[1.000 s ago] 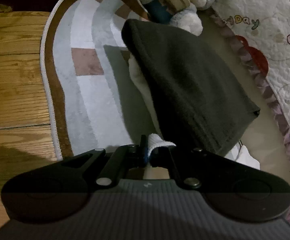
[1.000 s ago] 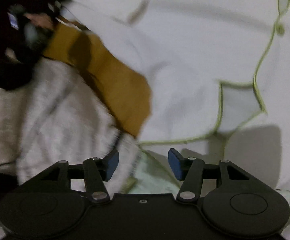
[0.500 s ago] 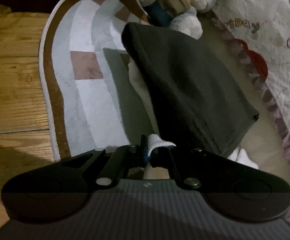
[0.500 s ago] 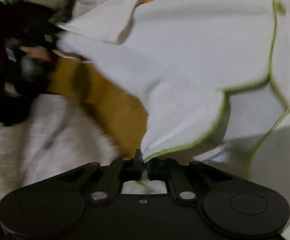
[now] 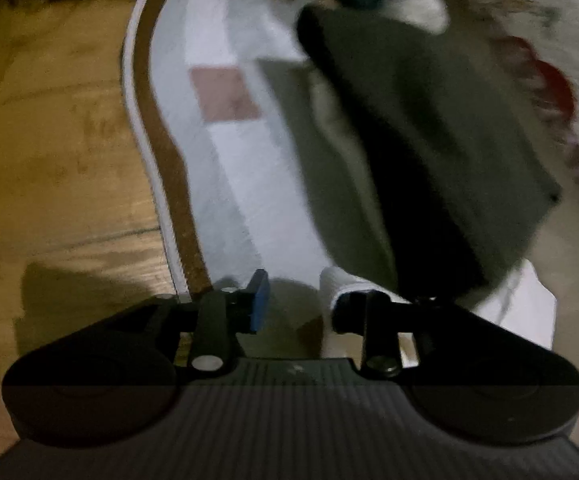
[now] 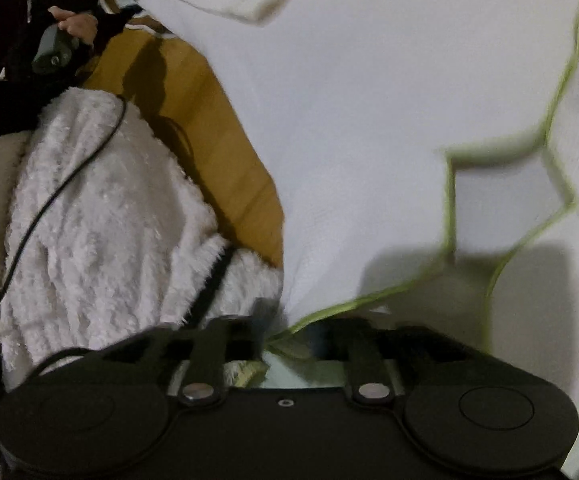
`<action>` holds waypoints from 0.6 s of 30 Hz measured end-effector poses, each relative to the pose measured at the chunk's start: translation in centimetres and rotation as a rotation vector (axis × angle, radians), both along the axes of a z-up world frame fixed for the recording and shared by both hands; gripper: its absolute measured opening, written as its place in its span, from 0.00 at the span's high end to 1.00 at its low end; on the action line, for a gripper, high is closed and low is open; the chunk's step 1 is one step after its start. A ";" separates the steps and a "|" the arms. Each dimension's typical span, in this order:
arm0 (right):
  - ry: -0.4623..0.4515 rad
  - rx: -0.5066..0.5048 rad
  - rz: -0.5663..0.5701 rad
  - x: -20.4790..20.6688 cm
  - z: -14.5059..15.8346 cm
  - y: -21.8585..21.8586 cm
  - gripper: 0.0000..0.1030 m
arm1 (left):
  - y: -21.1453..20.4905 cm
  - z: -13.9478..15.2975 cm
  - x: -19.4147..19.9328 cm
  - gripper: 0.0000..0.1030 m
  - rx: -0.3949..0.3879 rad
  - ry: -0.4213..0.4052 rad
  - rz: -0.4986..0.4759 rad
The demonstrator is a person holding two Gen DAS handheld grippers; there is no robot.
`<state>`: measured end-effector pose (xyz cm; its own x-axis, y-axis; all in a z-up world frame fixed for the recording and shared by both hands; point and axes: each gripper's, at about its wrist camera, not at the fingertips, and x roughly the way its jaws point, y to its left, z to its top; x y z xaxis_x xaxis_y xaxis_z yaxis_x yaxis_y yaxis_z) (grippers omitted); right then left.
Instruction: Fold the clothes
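rug; both grippers' jaws apart

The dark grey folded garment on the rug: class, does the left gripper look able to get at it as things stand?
Probably yes. The left gripper is open, and the dark grey folded garment lies just ahead and to its right on the rug. Only a white cloth edge by the right finger sits between them.

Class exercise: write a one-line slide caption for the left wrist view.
Left gripper open above a striped rug, white cloth on one finger, dark folded garment ahead.
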<state>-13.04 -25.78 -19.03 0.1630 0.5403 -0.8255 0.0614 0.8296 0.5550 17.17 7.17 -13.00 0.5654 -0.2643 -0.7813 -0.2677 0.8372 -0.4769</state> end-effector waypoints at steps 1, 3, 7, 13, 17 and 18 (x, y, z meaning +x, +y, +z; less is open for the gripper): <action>-0.041 -0.027 0.011 0.0 1.2 0.1 0.49 | 0.1 0.8 -0.6 0.63 0.010 -0.027 -0.024; -0.111 -0.070 0.033 -0.1 3.4 0.4 0.49 | 0.3 1.8 -1.7 0.52 0.040 -0.077 -0.061; -0.258 -0.214 0.083 -0.8 5.7 0.4 0.49 | 1.9 1.0 -2.2 0.45 0.000 -0.019 -0.013; -0.380 -0.291 -0.062 -0.8 7.8 -4.3 0.49 | 5.0 -3.6 -2.3 0.46 -0.609 0.071 0.108; -0.446 -0.328 -0.141 0.9 8.8 -5.4 0.49 | 4.6 -2.7 -2.5 0.50 -0.505 0.055 0.076; -0.461 -0.340 -0.128 1.6 8.7 -5.1 0.49 | 4.4 -1.6 -2.6 0.50 -0.401 0.027 0.058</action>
<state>-11.40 -30.93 -10.29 0.5926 0.2097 -0.7777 -0.0116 0.9676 0.2521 14.62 11.52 -14.63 0.5687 -0.5197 -0.6376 -0.3259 0.5694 -0.7547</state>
